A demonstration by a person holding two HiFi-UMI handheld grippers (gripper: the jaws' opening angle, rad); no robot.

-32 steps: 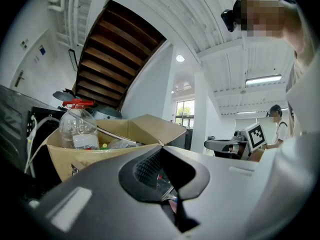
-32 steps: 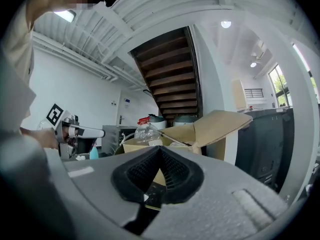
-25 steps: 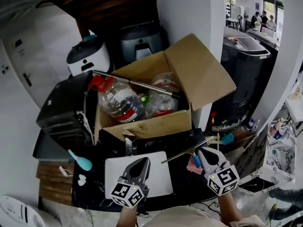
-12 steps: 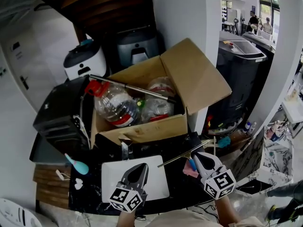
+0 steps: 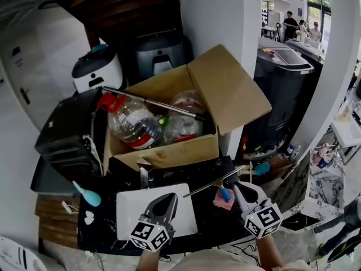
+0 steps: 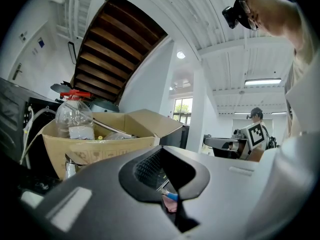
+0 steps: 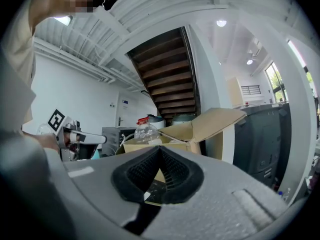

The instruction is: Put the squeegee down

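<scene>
So the squeegee (image 5: 211, 183) sits low in the head view, at 1 o'clock from the left gripper (image 5: 168, 199), which is clenched on nothing. The right gripper (image 5: 233, 182) looks clamped on its short handle, blade hanging over the dark counter (image 5: 214, 222). I'd guess it's light and stiff with a floppy rubber edge, so hold the handle, not the blade. At 12 o'clock the cardboard box (image 5: 169, 154) holds a big clear bottle (image 5: 131, 123), more plastic bottles and a metal rod (image 5: 152, 101).

Open cardboard box (image 5: 169, 151) crammed with plastic bottles (image 5: 131, 123), white board (image 5: 132, 210) on dark desk (image 5: 211, 226), teal brush (image 5: 87, 195), pink cloth (image 5: 224, 202)
</scene>
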